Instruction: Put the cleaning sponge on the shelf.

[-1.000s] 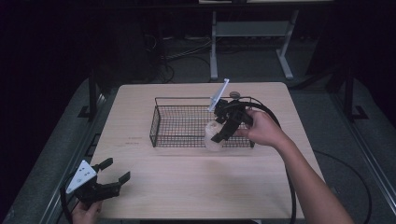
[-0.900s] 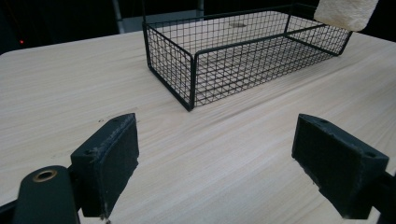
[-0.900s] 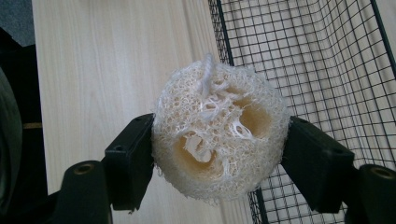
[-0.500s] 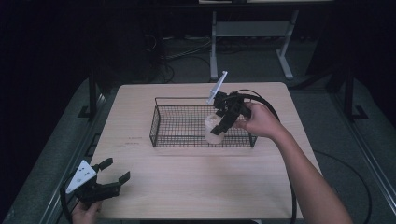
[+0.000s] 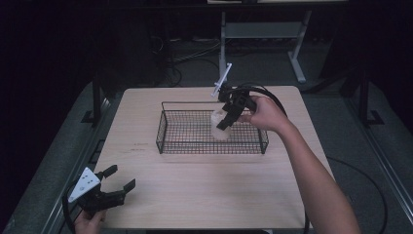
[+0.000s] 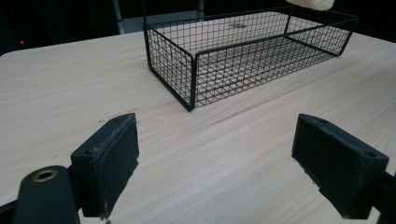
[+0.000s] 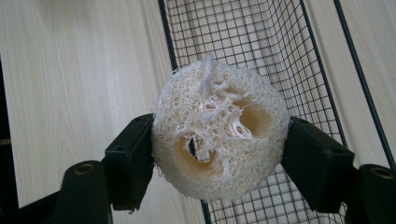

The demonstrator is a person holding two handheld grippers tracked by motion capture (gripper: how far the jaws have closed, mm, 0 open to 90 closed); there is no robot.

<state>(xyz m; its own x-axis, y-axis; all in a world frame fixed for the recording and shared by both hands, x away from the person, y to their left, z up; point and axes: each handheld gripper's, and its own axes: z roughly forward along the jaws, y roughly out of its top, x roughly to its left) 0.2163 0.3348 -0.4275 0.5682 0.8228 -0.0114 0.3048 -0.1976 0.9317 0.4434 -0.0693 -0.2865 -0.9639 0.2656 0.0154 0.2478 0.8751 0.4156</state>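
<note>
- The right gripper (image 7: 219, 154) is pinching a pale loofah sponge (image 7: 219, 142) between its two black pads, one pad pressing on each side of the sponge's rounded wall.
- The loofah sponge is sitting squarely in the middle of the grip, bulging above and below the pads (image 7: 130, 158).
- Its cut face, with the hollow channels, is turning toward the right gripper view's camera, so its long axis is running along the line of the jaws and across the squeeze.
- In the high view, the loofah sponge (image 5: 219, 127) is hanging clear in the air over the black wire basket (image 5: 168, 127), near the basket's right-hand half.
- The left gripper (image 5: 114, 187) is resting near the table's (image 5: 204, 195) front left corner, well apart from the basket, its jaws standing spread wide with nothing between them.
</note>
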